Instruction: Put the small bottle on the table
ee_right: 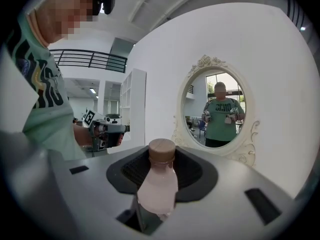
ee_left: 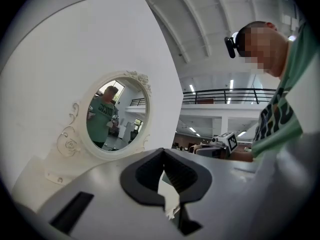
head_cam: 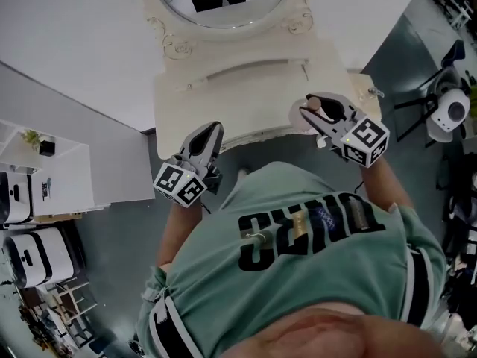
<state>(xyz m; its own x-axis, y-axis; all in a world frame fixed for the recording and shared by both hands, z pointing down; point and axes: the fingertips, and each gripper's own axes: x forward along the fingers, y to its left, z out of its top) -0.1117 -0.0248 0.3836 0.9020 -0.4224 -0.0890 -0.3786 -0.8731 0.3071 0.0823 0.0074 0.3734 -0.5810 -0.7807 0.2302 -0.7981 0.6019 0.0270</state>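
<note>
Head view: right gripper [head_cam: 314,108] is over the table [head_cam: 246,99] near its right front corner, clamped on the small bottle [head_cam: 316,104]. The left gripper [head_cam: 212,130] is at the table's left front edge. Left gripper view: jaws together, nothing between. Right gripper view: pads pinch the pink, brown-capped bottle. Judged: carrying step; next, lower it onto the table and release.

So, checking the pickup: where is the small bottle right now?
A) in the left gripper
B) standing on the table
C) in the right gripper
C: the small bottle sits clamped between the jaws of the right gripper; the left gripper holds nothing.
</note>
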